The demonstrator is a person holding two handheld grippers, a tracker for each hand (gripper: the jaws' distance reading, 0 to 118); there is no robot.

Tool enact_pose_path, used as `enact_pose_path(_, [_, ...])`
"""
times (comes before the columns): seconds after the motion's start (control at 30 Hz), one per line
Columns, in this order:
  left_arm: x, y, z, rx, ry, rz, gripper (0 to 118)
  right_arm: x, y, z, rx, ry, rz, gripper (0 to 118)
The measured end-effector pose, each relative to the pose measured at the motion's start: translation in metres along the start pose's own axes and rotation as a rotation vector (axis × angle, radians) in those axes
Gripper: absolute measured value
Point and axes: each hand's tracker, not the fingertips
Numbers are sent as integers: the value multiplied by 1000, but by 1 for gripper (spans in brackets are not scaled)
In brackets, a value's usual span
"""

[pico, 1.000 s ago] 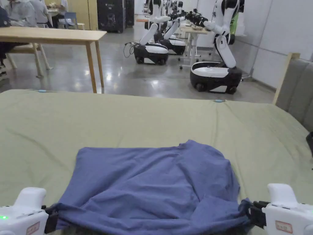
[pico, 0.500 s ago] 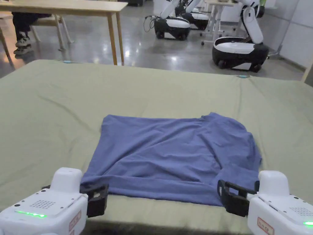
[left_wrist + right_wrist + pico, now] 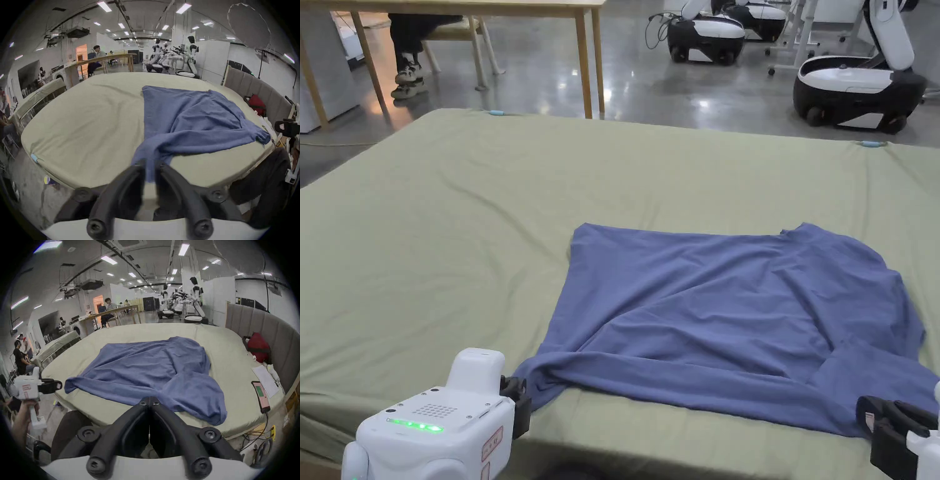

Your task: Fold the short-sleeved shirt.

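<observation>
A blue shirt [image 3: 731,312] lies on a big bed [image 3: 456,219] with a green sheet, in the lower right part of the head view. It is still wrinkly and not neat. It looks like it may have been folded once, since its shape is close to a square, but I cannot be sure. One sleeve pokes out at the lower right. The left gripper [image 3: 150,168] is at the shirt's near corner, at the bottom of its own view. Its jaws have a small gap, and a strip of blue cloth runs between them. The picture is blurry there, so I cannot tell if they are pinching the cloth or letting it go. The right gripper [image 3: 150,400] sits just in front of the shirt's near edge. Its jaws are closed tight together with nothing between them. So I think the job is only partly done. The shirt needs to be smoothed, the sleeve tucked in, and then folded smaller. A red bag [image 3: 258,347] and a phone [image 3: 260,394] lie at the right side of the bed, well apart from the shirt.
</observation>
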Motion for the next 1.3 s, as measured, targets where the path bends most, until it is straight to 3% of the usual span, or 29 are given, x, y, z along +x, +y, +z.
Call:
enact_pose_path(0.03, [-4,4,-10,-1,2,-3,107,4,2,0,-4,5,-8,1])
enact_pose_path(0.07, [-7,8,-17,-11,8,-3,107,7,3,0,-3,11,-27,1])
enact_pose_path(0.13, [4,9,-21,-24,30,-15,118,15,7,0,-3,-1,-39,1])
enact_pose_path(0.17, [1,15,-22,75,16,-37,115,19,8,2,12,-36,-23,1])
enact_pose_path(0.23, [3,23,-29,-45,46,-17,116,31,10,6,16,-61,-27,1])
enact_pose_path(0.3, [5,28,-33,-41,44,-19,116,47,9,6,7,-90,-40,1])
enact_pose_path(0.33, [6,31,-35,-48,39,-21,110,57,7,4,-1,-113,-39,1])
enact_pose_path(0.37, [2,20,-48,-60,32,-23,89,66,4,2,-15,-138,-34,1])
enact_pose_path(0.4, [2,19,-52,-68,24,-26,26,77,0,-1,-28,-159,-32,1])
enact_pose_path(0.43, [4,20,-58,-89,27,-30,3,90,-5,-3,-27,-165,-32,3])
enact_pose_path(0.47, [4,19,-62,-107,16,-32,3,99,-9,-4,-18,-155,-31,24])
enact_pose_path(0.5, [9,19,-61,-95,16,-36,3,111,-16,-6,19,-109,-15,89])
enact_pose_path(0.53, [15,19,-60,-111,37,-48,3,121,-20,-14,-21,-123,6,118])
enact_pose_path(0.57, [17,19,-58,-107,46,-57,3,128,-22,-24,-107,-165,39,116])
enact_pose_path(0.6, [18,18,-57,-103,47,-51,3,134,-27,-22,-78,-238,69,116])
enact_pose_path(0.63, [37,32,-33,-85,62,-56,3,138,-31,-27,-100,-233,90,116])
enact_pose_path(0.73, [58,38,-17,-94,66,-37,3,157,-42,-52,-152,-184,54,111])
enact_pose_path(0.77, [45,40,-24,-126,26,9,3,161,-44,-58,-161,-183,42,96])
enact_pose_path(0.8, [42,42,-26,-126,38,0,3,164,-47,-64,-178,-163,23,38])
enact_pose_path(0.83, [44,44,-26,-132,43,-3,3,168,-49,-70,-180,-131,-3,6])
enact_pose_path(0.9, [39,42,-33,-146,29,5,2,166,-48,-71,-165,-76,-54,5])
enact_pose_path(1.07, [41,68,-8,-96,60,-34,2,162,-20,-40,-26,-61,-92,5])
enact_pose_path(1.17, [49,109,8,-2,76,-96,2,162,20,-27,59,-74,-61,5])
enact_pose_path(1.3, [55,170,-7,50,79,-145,2,168,89,-37,112,-33,-96,5])
